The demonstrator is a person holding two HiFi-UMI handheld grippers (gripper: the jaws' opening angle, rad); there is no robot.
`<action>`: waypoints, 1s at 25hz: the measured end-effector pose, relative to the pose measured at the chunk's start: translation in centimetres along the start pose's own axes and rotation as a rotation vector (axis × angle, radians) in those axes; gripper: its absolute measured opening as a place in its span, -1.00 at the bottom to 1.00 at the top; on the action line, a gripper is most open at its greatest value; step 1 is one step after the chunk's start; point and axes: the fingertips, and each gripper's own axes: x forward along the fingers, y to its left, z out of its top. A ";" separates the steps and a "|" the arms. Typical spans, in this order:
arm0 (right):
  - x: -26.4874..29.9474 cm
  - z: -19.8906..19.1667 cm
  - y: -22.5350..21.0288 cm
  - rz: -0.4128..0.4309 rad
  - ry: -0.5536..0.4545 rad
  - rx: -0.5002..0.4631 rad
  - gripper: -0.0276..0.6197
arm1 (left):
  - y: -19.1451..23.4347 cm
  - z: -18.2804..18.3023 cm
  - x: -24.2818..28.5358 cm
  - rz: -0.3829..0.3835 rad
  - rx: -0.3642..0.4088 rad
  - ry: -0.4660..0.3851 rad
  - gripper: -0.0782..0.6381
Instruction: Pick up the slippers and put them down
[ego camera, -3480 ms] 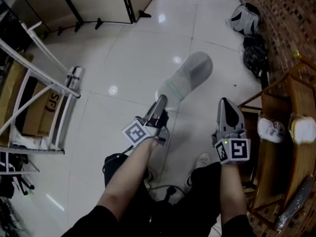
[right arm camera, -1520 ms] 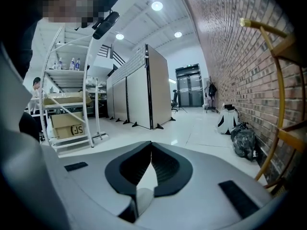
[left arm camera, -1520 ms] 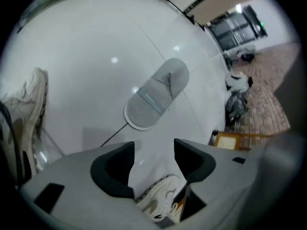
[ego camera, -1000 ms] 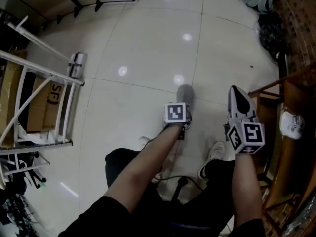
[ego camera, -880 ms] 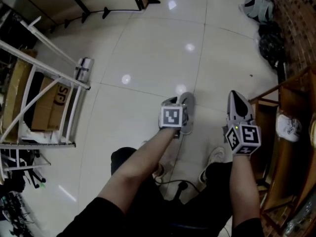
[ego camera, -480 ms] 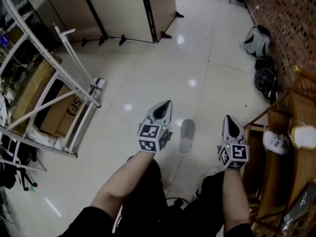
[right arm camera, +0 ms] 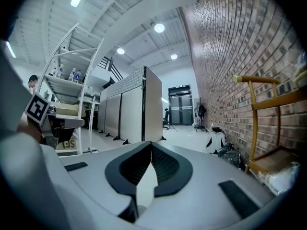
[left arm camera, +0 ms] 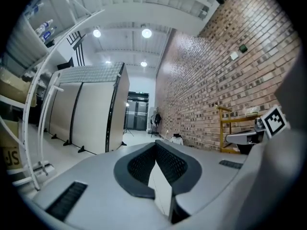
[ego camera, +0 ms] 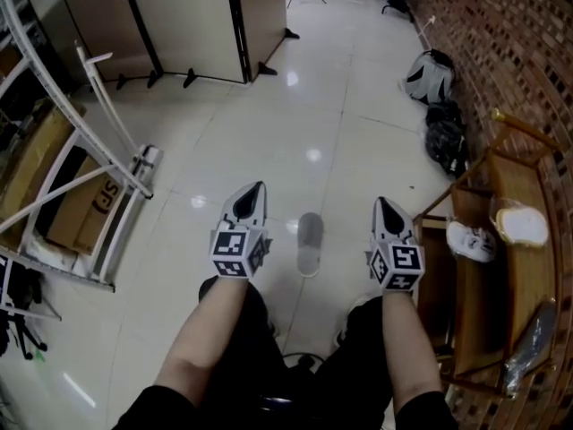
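One grey slipper (ego camera: 309,243) lies flat on the white tiled floor, between and below my two grippers. My left gripper (ego camera: 250,201) is held level to the slipper's left, high above the floor. Its jaws are shut with nothing between them (left arm camera: 156,146). My right gripper (ego camera: 386,211) hangs to the slipper's right, also level, shut and empty (right arm camera: 150,146). Neither touches the slipper. I see no second slipper.
A white metal rack (ego camera: 100,158) with a cardboard box (ego camera: 83,206) stands at the left. Beige partition panels (ego camera: 183,16) stand at the back. Along the brick wall at the right are a wooden shelf (ego camera: 512,177) holding a white shoe (ego camera: 469,240), and two bags (ego camera: 428,74).
The left gripper set the slipper on the floor, let go, rose well above it and shut. The right gripper rose slightly. The head view tilted up toward the room.
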 end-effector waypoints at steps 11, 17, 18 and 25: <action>-1.4 3.0 1.5 0.016 -0.103 -0.029 -0.91 | -2.4 3.5 -3.0 -0.075 0.149 -0.111 -0.77; -3.2 5.4 3.8 0.054 -0.207 -0.114 -0.91 | -4.6 5.2 -3.8 -0.136 0.148 -0.185 -0.77; -3.2 5.6 4.1 0.055 -0.212 -0.120 -0.91 | -4.6 5.4 -4.0 -0.135 0.148 -0.191 -0.77; -2.0 5.1 4.1 0.047 -0.169 -0.121 -0.91 | -4.7 4.5 -2.7 -0.133 0.167 -0.148 -0.77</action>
